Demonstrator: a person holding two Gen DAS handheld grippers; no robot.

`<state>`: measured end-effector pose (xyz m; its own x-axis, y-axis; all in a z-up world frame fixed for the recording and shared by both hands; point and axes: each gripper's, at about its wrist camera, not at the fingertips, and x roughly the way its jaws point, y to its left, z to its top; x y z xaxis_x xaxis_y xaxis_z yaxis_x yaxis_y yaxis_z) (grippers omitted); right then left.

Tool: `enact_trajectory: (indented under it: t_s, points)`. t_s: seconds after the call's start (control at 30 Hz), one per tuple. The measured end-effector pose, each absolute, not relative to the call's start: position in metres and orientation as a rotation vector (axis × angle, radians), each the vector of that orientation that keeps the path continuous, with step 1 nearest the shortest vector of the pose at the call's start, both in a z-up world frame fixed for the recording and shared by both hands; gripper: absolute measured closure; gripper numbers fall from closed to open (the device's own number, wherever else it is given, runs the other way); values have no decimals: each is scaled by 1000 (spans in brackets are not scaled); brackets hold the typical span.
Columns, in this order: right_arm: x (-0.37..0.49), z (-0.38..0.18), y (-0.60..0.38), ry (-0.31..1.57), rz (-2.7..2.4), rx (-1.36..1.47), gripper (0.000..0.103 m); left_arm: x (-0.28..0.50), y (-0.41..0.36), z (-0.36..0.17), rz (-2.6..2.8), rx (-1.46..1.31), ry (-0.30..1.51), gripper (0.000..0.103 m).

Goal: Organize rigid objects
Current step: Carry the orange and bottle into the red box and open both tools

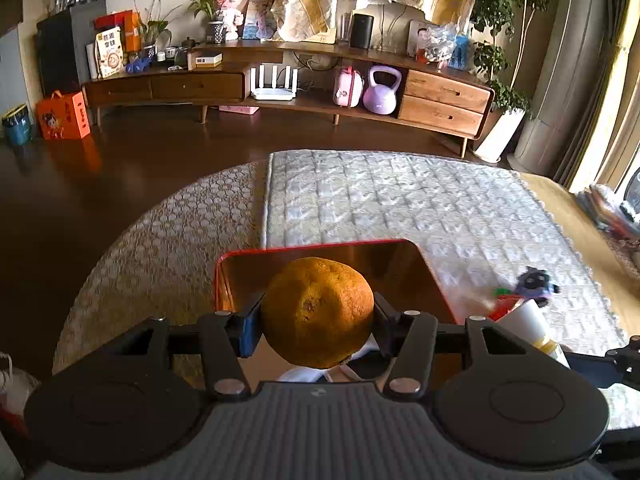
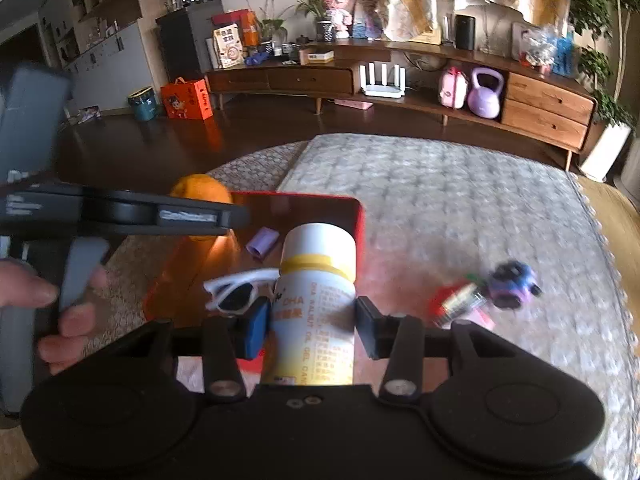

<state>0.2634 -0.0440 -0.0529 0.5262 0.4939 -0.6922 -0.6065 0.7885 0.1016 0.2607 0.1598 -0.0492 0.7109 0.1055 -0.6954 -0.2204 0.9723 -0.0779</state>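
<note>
My left gripper [image 1: 318,320] is shut on an orange [image 1: 318,312] and holds it over the red tray [image 1: 434,276] on the table. From the right wrist view the orange [image 2: 200,190] shows behind the left gripper, above the tray's [image 2: 360,216] left part. My right gripper [image 2: 312,324] is shut on a white bottle with a yellow band [image 2: 316,280], held over the tray's right side; the bottle also shows in the left wrist view [image 1: 532,324]. White sunglasses [image 2: 240,290] and a small purple cylinder [image 2: 262,242] lie in the tray.
A purple toy car [image 2: 514,284] and a red-green packet [image 2: 460,300] lie on the quilted tablecloth [image 2: 460,200] right of the tray. A long wooden TV cabinet [image 1: 280,84] stands across the dark floor. The person's hand [image 2: 52,304] grips the left tool.
</note>
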Motion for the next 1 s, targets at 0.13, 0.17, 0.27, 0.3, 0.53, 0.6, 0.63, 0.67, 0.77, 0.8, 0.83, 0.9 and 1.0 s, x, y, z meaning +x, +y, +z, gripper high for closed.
enact_trajectory:
  t_s: [0.13,0.17,0.27,0.3,0.53,0.6,0.63,0.67,0.77,0.8,0.83,0.9,1.0]
  points:
    - [273,-58,-23,760,667,-179,58,277,167,-57,180,-140,775,49]
    - [276,-60,-19,760,669,-184,58,281,168,-59,173,-132,779,49]
    - [282,-70,-7,771,686,-213,58,290,171,-67,176,-113,799,49]
    - [283,-74,-3,768,691,-232,58,294,172,-70,178,-115,807,49]
    - [281,-93,17,771,719,-301,60,310,171,-87,155,-74,844,49]
    - [280,-96,23,767,715,-317,60,313,169,-91,151,-66,859,49]
    - [280,-98,23,770,711,-321,60,315,169,-94,153,-65,867,49]
    - [281,-99,23,777,711,-317,60,316,170,-96,153,-67,875,49]
    - [284,-105,23,810,708,-300,61,318,171,-102,147,-74,896,49]
    - [284,-106,22,811,708,-299,63,319,171,-104,147,-73,902,49]
    - [282,-106,22,805,707,-300,62,320,171,-107,147,-75,909,49]
    - [281,-104,21,798,718,-289,61,321,171,-111,142,-73,924,49]
    - [277,-99,17,789,733,-274,60,321,172,-112,140,-75,919,49]
